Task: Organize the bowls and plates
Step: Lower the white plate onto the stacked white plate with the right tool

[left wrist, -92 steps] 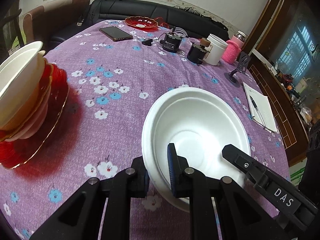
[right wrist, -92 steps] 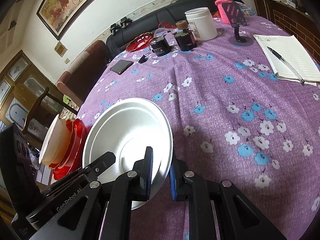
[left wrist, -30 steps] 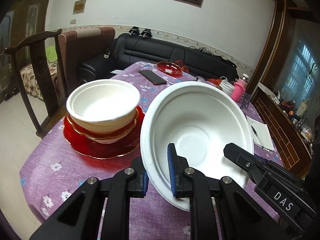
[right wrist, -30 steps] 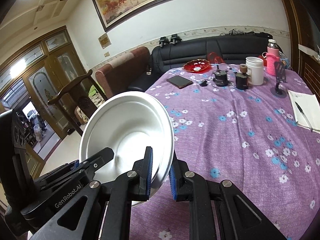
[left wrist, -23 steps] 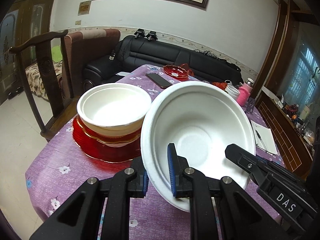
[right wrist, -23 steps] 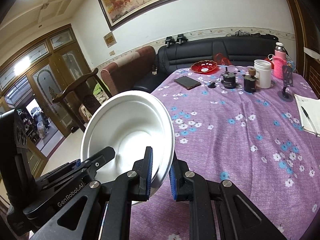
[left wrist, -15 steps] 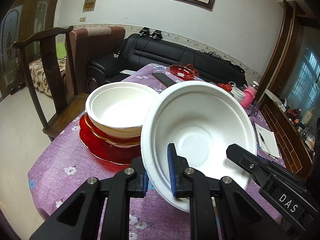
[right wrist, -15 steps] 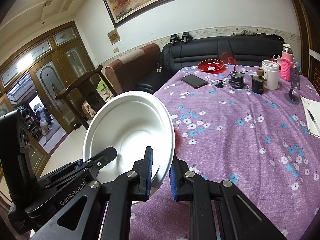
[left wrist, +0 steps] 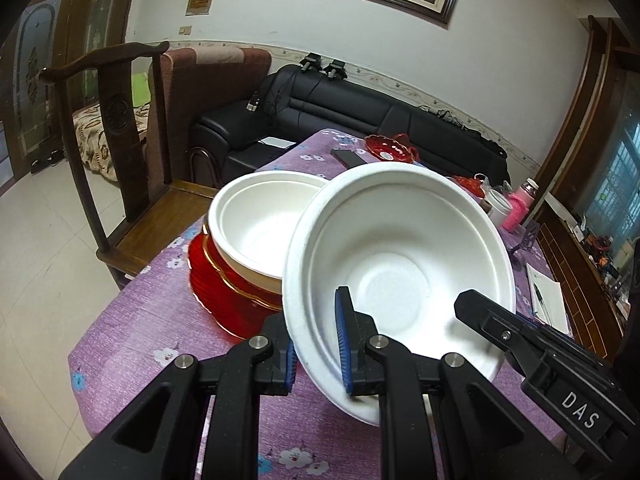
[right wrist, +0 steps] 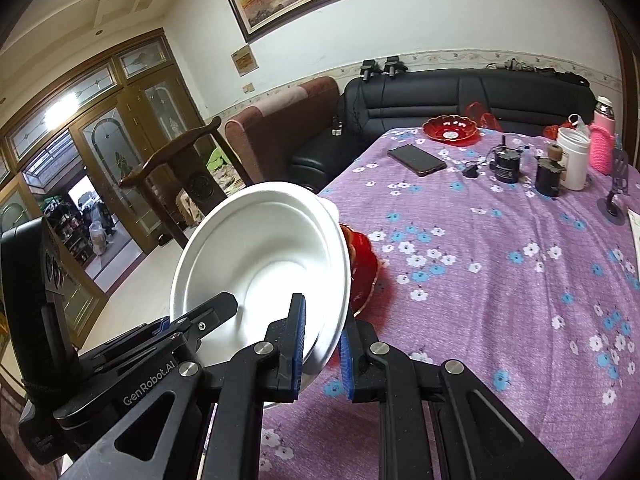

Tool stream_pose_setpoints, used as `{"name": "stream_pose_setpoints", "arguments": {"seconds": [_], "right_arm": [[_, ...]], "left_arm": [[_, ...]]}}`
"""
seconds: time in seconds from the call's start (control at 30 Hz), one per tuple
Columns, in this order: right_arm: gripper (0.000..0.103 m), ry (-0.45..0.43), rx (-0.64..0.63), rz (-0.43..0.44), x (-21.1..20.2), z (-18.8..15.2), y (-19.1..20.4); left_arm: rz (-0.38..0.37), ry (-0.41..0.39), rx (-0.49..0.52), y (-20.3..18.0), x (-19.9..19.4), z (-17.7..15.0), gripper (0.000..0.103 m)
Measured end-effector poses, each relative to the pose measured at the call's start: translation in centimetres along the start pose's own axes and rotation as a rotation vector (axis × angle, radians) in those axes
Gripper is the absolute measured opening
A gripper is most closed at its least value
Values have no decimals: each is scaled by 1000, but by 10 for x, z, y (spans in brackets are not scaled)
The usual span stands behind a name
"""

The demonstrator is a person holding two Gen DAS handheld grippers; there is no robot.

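Observation:
A white bowl (left wrist: pixel 396 280) hangs tilted in the air, held by both grippers. My left gripper (left wrist: pixel 316 344) is shut on its near left rim. My right gripper (right wrist: pixel 322 344) is shut on the opposite rim of the same bowl (right wrist: pixel 260 272) and reaches in from the right in the left wrist view. Just left of and behind the held bowl stands a stack: another white bowl (left wrist: pixel 260 224) on top of red plates (left wrist: pixel 224 296) near the table's corner. The held bowl's rim overlaps that stack in the picture. The red plates (right wrist: pixel 362 272) peek out behind the bowl in the right wrist view.
The table has a purple flowered cloth (right wrist: pixel 500 280). Far across it lie a red dish (right wrist: pixel 450 126), a phone (right wrist: pixel 416 159), small dark jars (right wrist: pixel 508 164), a white container (right wrist: pixel 574 158) and a pink bottle (right wrist: pixel 602 142). A notebook with pen (left wrist: pixel 546 300) lies at the right. A wooden chair (left wrist: pixel 116 140) stands beside the corner.
Both grippers have carried the white bowl sideways toward the stack. The stack has come closer to the held bowl, and the bowl's rim now overlaps it.

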State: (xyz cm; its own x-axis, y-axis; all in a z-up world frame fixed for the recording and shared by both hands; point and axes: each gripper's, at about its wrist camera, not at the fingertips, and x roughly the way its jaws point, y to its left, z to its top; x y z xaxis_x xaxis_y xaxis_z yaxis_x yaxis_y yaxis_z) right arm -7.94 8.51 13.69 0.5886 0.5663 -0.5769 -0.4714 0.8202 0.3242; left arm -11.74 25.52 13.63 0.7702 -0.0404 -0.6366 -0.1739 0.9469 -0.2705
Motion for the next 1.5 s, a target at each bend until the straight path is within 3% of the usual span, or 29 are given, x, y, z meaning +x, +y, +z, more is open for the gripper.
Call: {"name": "stream_pose_setpoints", "arguments": {"seconds": [0.5, 0.73, 1.23, 1.5], "right_arm": [[17, 45, -26, 46, 38, 14, 11], [17, 29, -53, 62, 49, 31, 22], [18, 39, -46, 72, 85, 69, 34], [19, 74, -12, 58, 110, 74, 25]], "left_arm": [[38, 17, -52, 27, 11, 11, 15], [70, -19, -58, 34, 11, 25, 15], [151, -66, -17, 42, 30, 71, 15], [174, -28, 5, 45, 58, 78, 15]]}}
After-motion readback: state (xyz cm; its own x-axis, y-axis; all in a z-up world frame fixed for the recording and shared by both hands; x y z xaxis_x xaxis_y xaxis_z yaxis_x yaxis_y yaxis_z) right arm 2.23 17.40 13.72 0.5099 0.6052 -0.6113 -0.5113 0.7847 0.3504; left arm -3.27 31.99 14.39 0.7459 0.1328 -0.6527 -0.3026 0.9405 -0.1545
